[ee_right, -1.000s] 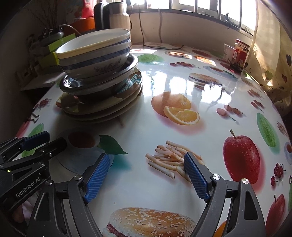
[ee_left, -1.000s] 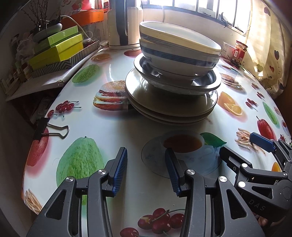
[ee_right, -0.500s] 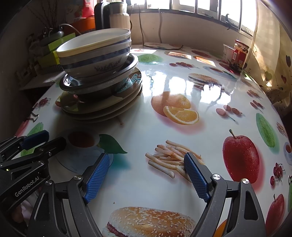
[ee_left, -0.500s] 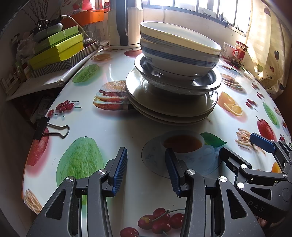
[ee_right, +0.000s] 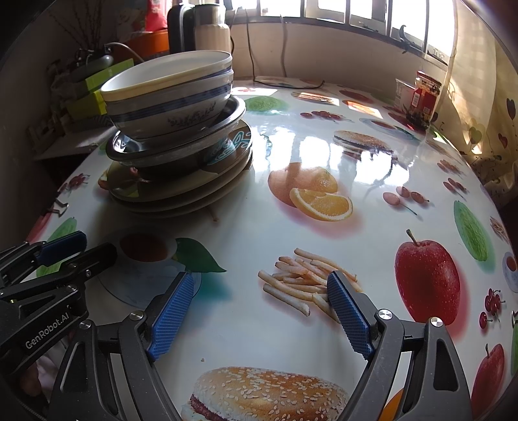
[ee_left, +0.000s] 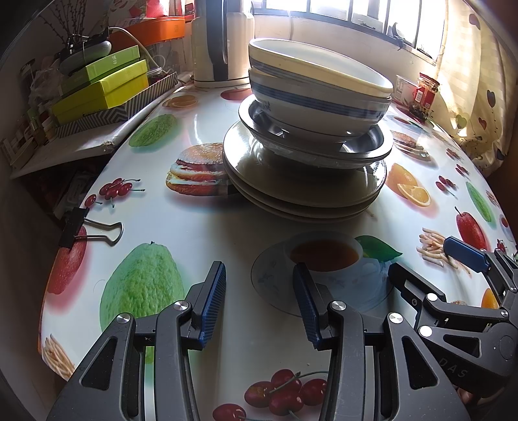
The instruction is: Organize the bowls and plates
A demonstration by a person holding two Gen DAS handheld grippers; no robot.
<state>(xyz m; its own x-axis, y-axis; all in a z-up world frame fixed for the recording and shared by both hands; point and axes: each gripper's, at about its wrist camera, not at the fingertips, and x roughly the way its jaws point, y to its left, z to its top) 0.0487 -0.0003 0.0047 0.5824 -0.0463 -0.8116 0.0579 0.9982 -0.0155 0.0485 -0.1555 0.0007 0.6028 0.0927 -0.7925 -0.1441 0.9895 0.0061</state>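
The stack of bowls and plates [ee_left: 307, 136] stands far of both grippers, well apart. The left gripper [ee_left: 257, 301], half-spread and empty, faces it squarely. The right gripper [ee_right: 259, 311], spread wide and empty, has it to its far left.

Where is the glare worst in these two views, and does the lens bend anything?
Right wrist view: window light bounces off the glossy tablecloth beyond the printed orange, washing out the print there. Left wrist view: the window is blown out white and backlights the stacked bowls, leaving the plates underneath in shadow. Both views: fisheye curves the table edge, with dark corners.
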